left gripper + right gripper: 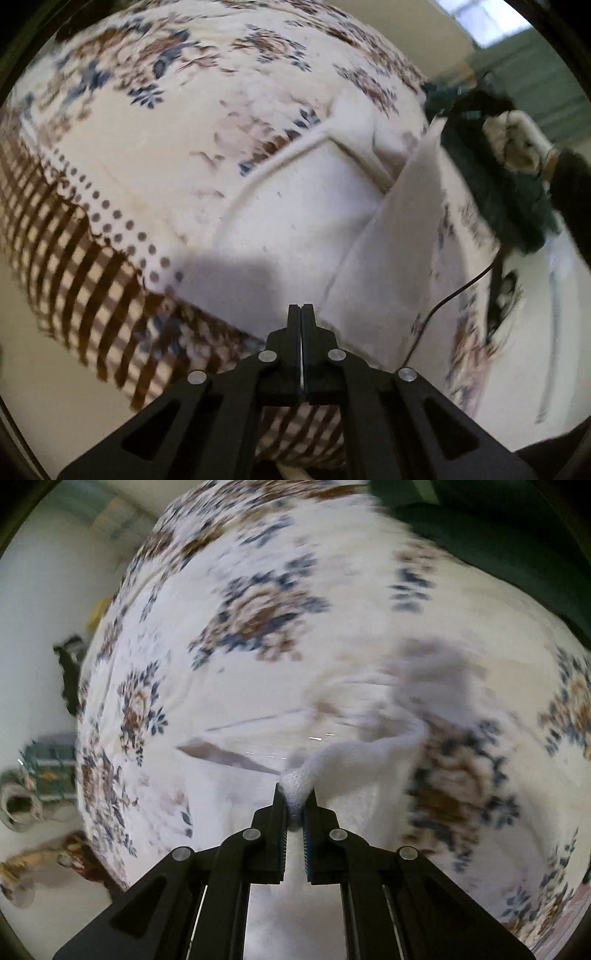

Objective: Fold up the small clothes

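White knit, thin and soft: the garment (295,206) lies on the bed (155,122), over the floral sheet, near the bed's checked edge (85,280). It looks light and limp, with no stiffness, so it will likely sag and drape from whatever point is lifted. Not slippery, judging by the knit texture; the ribbed hem gives the best bite.

Right tool (295,794): narrow gap, clamped on a bunched ribbed edge of the garment, with the cloth rising in a twisted strip from the bed toward the tips. Left tool (301,308): fingers pressed together, with a thin pale sliver between them low down; I cannot tell if that is cloth. Its tips sit over the garment's near edge, toward the checked border.

Best holds, as a judgement: corners or hem, pinched through both layers, one per tool, so the edge stays taut.

Orientation: in the left view a seam or fold line (258,166) runs diagonally away from the checked edge, and one flap (402,236) is lifted on the side away from it. The long axis seems to run from the checked edge toward the bed's middle; both views are blurred, so collar versus hem end is unclear.
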